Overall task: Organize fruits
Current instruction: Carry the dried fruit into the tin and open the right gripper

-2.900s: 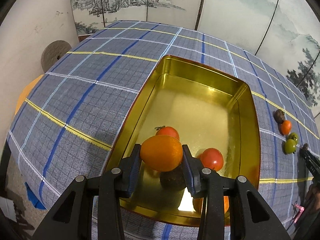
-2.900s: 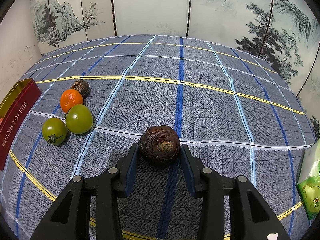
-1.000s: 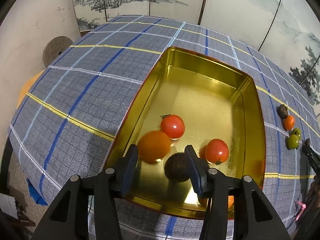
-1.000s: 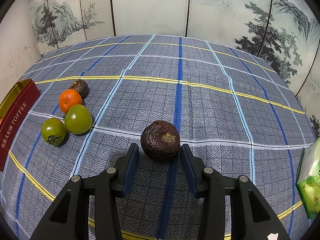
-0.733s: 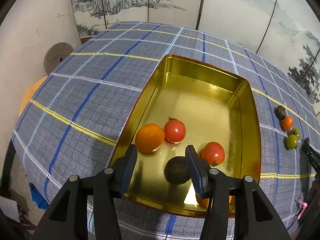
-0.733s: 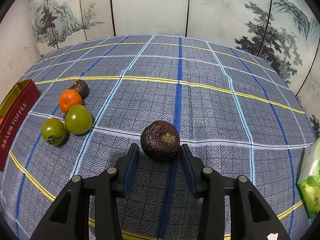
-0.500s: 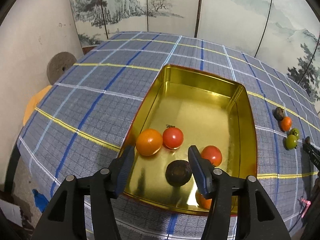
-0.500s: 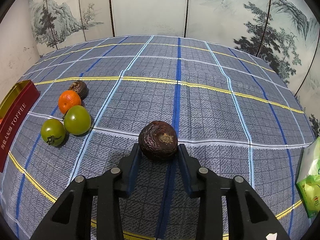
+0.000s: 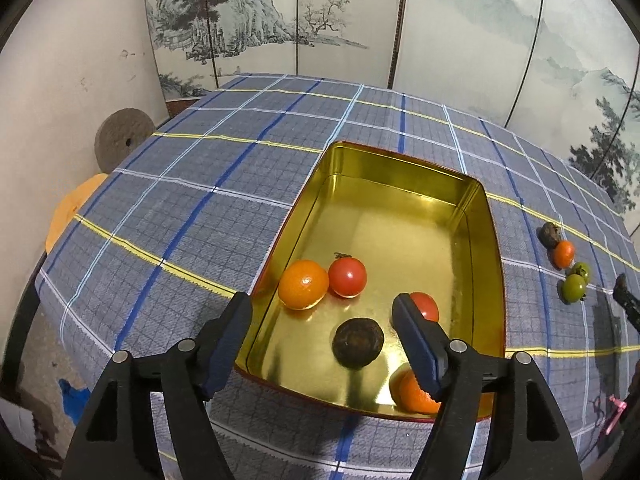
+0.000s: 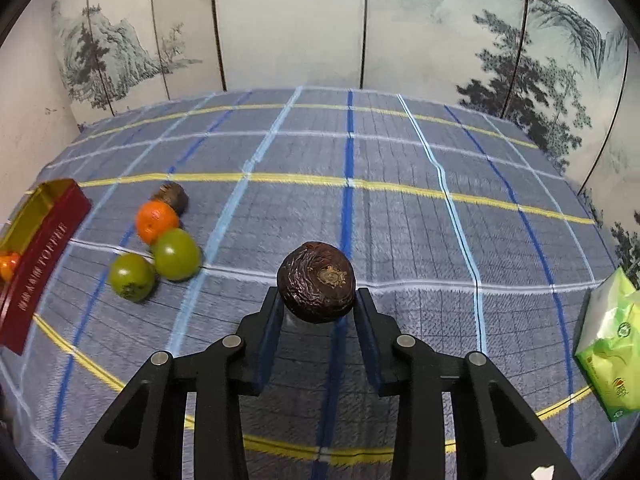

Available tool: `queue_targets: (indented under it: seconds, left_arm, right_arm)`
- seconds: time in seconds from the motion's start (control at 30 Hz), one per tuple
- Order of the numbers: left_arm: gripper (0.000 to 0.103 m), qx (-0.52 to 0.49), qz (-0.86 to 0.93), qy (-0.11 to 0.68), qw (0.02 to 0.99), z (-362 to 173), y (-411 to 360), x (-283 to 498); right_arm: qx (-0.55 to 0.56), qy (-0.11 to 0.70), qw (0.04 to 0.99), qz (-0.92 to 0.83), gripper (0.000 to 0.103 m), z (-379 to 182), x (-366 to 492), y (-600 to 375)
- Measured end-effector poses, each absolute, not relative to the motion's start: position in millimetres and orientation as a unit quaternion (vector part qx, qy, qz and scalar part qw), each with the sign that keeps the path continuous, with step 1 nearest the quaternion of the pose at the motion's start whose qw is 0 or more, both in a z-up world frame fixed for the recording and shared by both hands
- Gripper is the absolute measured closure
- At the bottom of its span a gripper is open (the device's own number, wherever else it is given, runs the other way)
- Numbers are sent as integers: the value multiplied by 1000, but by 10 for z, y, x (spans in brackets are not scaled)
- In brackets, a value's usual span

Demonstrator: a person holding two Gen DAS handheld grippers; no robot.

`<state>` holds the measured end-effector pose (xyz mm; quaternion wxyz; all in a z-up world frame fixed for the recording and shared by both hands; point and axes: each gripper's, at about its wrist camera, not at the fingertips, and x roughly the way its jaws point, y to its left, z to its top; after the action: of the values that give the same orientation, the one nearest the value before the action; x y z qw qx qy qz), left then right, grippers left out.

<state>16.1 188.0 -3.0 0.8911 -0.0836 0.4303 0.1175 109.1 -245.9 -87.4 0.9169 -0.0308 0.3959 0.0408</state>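
A gold tin [image 9: 476, 216] with red outer walls holds an orange [image 9: 303, 284], two red tomatoes [image 9: 347, 276], a dark wrinkled fruit [image 9: 358, 342] and another orange [image 9: 414, 394]. My left gripper [image 9: 322, 340] is open and empty above the tin's near end. My right gripper [image 10: 318, 312] is shut on a dark wrinkled passion fruit [image 10: 316, 282] and holds it lifted above the cloth. On the cloth to the left lie two green tomatoes [image 10: 176, 254], a mandarin [image 10: 156, 220] and a small dark fruit [image 10: 173, 197].
The table has a blue checked cloth [image 10: 400, 208]. A green tissue pack [image 10: 612, 344] lies at the right edge. The tin's red side [image 10: 40, 256] shows at the left. A painted folding screen [image 9: 460, 36] stands behind. A stone disc [image 9: 122, 140] leans on the left wall.
My left gripper let the orange go into the tin, opened wide and drew back and up. My right gripper closed on the passion fruit and lifted it off the cloth.
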Motion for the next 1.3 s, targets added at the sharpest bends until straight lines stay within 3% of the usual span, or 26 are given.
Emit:
queue_targets:
  seconds: [0.63, 1.3]
  left_arm:
    - [29, -111, 157, 412, 891, 83, 2262, -104]
    - [29, -130, 178, 422, 879, -52, 2563, -317]
  right_arm:
    - [-67, 373, 887, 265, 71, -477, 827, -660]
    - [-139, 401, 821, 383, 70, -769, 557, 633]
